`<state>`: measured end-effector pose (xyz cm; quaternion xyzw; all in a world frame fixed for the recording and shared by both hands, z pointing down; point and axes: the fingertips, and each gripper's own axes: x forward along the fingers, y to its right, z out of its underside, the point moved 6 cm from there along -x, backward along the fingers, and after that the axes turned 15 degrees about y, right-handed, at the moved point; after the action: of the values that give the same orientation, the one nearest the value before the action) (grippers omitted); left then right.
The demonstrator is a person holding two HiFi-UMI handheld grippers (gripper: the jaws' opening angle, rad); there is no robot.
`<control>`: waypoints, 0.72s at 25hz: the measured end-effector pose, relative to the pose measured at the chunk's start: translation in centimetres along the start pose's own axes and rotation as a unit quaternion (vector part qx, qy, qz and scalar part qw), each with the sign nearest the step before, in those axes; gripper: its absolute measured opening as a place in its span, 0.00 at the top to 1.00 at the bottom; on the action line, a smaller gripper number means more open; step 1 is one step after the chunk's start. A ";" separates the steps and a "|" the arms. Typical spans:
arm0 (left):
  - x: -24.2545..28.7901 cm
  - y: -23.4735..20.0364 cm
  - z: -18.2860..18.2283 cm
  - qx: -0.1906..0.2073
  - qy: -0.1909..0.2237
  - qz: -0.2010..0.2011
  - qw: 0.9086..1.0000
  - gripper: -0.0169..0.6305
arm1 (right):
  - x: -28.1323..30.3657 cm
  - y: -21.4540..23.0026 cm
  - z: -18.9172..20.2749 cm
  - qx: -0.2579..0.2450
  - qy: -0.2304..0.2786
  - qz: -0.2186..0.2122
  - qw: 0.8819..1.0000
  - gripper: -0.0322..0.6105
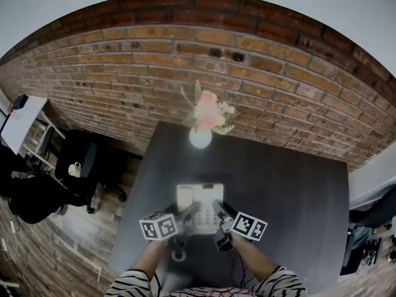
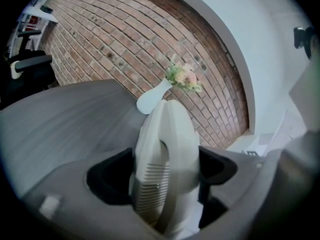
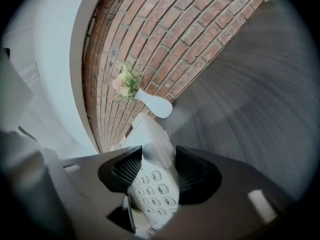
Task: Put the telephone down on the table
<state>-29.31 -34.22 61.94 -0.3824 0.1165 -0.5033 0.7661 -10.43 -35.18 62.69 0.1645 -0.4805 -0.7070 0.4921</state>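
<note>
A white telephone [image 1: 199, 204] with handset and keypad is held between both grippers over the near middle of the dark table [image 1: 291, 190]. My left gripper [image 1: 189, 213] is shut on the phone's handset side [image 2: 167, 144], black pads pressed on either flank. My right gripper [image 1: 220, 209] is shut on the keypad side [image 3: 155, 184], where the number keys show between the jaws. Both grippers point toward the brick wall and slightly downward. Whether the phone's base touches the table I cannot tell.
A white vase with pink flowers [image 1: 200, 136] stands at the table's far edge, straight beyond the phone. A brick wall [image 1: 185, 60] runs behind it. A black chair [image 1: 77, 163] sits on the wooden floor left of the table. The phone's cord [image 1: 179, 252] hangs near the table's front edge.
</note>
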 end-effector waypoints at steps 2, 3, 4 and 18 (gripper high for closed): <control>1.4 -0.6 -0.3 -0.005 -0.002 0.002 1.000 0.36 | 1.3 0.5 -0.5 0.000 -0.001 0.003 1.000 0.63; 2.1 -0.8 -0.4 -0.008 -0.003 0.004 1.000 0.36 | 2.0 0.8 -0.8 0.001 -0.001 0.005 1.000 0.63; 2.7 -1.0 -0.6 -0.010 -0.004 0.005 1.000 0.36 | 2.6 1.0 -1.1 0.001 -0.002 0.006 1.000 0.63; 9.1 -4.6 -1.5 -0.020 -0.043 -0.014 0.999 0.36 | 8.5 4.2 -2.4 0.008 -0.017 0.035 0.999 0.62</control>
<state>-29.04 -43.64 66.07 -0.4207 0.0883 -0.4942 0.7556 -10.42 -43.94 67.10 0.1396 -0.5003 -0.6882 0.5066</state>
